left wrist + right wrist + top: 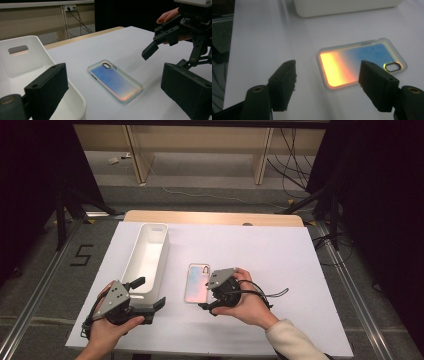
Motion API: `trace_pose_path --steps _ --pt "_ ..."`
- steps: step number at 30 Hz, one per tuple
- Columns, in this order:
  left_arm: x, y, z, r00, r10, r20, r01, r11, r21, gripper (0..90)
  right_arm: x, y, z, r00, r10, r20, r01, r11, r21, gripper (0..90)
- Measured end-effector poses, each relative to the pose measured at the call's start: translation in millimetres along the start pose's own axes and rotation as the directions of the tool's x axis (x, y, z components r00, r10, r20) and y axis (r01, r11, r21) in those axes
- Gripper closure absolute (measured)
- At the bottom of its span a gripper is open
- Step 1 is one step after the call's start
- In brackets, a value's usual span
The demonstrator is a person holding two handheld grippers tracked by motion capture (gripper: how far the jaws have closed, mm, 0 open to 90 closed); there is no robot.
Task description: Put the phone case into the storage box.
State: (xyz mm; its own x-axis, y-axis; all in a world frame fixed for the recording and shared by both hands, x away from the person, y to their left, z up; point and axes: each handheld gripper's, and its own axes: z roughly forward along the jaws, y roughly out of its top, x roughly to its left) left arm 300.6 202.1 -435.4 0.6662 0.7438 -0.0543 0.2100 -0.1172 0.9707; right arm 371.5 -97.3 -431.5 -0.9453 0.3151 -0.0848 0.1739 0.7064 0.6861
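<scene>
Phone case lies flat near the white board's near edge, long axis running near to far, camera cutout at the far end. I have my right gripper just beside its near right corner, jaws apart, empty. My left gripper is spread wide, empty, at the white bin's near end.

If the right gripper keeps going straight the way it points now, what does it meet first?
Most likely the phone case: it lies flat just ahead of the right gripper, whose jaws stand open and empty. Beyond it is the white bin; depth is unclear.
</scene>
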Motion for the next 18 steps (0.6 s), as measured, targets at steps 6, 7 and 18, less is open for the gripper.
trace_pose_path --steps 6,7,18 --pt "-0.2 0.1 0.1 1.0 0.003 0.002 -0.003 1.0 0.0 6.5 -0.8 5.4 11.3 0.9996 -0.03 -0.003 0.03 0.9974 0.066 35.0" --pt "-0.2 0.2 0.0 1.0 0.004 0.003 -0.004 1.0 0.0 6.5 -0.8 6.4 13.7 0.9994 -0.036 0.002 0.036 0.9962 0.079 35.6" --pt "-0.1 0.4 0.4 0.9999 0.005 0.009 -0.005 1.0 -0.001 6.6 -2.8 16.1 40.7 0.9964 -0.076 -0.037 0.083 0.9684 0.235 38.6"
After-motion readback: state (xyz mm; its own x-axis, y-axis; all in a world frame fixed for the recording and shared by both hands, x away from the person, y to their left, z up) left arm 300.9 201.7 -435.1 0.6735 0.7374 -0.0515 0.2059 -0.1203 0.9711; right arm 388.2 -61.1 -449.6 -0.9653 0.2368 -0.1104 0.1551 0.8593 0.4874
